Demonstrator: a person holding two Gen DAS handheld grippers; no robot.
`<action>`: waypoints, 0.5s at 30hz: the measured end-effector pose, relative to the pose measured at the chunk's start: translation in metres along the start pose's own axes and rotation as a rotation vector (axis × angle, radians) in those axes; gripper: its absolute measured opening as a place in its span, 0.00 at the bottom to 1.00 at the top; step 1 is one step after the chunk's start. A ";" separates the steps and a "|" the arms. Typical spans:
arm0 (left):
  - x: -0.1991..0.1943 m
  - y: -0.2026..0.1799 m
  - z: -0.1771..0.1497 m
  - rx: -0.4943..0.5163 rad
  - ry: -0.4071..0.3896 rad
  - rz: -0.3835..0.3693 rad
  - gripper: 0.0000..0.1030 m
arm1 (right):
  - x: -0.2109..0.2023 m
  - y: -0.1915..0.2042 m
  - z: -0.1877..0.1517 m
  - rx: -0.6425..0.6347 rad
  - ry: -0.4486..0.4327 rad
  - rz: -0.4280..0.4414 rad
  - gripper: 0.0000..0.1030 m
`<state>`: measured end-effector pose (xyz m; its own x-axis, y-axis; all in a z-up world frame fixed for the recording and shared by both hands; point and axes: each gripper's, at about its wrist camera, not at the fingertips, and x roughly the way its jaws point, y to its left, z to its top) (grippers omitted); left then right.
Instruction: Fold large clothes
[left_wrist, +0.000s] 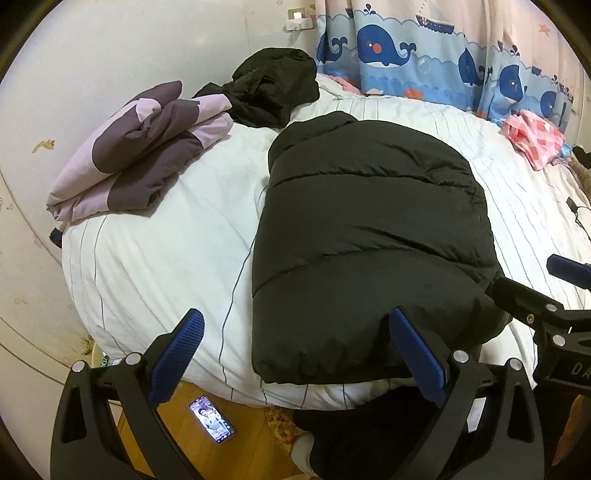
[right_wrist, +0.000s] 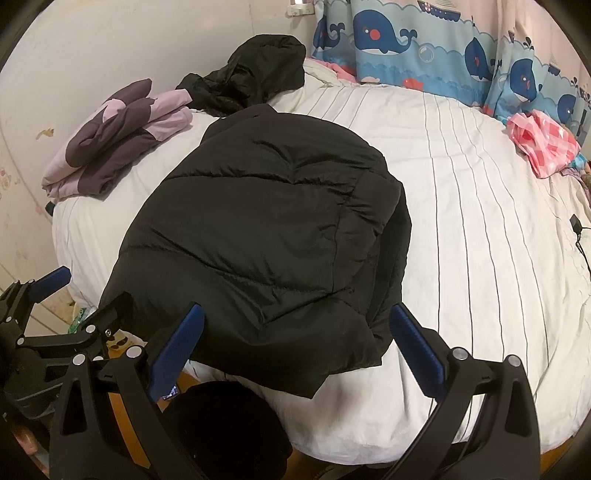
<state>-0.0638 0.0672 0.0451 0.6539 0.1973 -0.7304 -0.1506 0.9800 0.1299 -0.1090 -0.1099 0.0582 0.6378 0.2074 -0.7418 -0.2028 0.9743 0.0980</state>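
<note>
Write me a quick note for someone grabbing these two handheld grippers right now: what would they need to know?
Left gripper: open, empty, at the jacket's near left corner.
Right gripper: open, empty, over its near edge.
Black puffer jacket: lies folded into a compact slab on the white striped bed.
Purple garment: already folded, far left.
Left: crumpled black garment behind looks unfolded; likely next.
</note>
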 end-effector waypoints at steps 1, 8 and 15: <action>0.000 0.000 0.000 -0.002 -0.001 -0.002 0.93 | 0.000 0.000 0.000 0.001 -0.001 0.000 0.94; 0.001 0.003 0.002 -0.013 -0.009 0.000 0.93 | 0.001 -0.001 0.001 0.001 0.001 0.000 0.94; 0.000 0.003 0.003 -0.018 -0.015 -0.006 0.93 | 0.002 0.002 0.003 -0.001 0.002 0.000 0.94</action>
<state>-0.0624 0.0699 0.0477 0.6658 0.1918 -0.7210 -0.1596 0.9806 0.1135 -0.1053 -0.1076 0.0589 0.6364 0.2068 -0.7432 -0.2031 0.9743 0.0972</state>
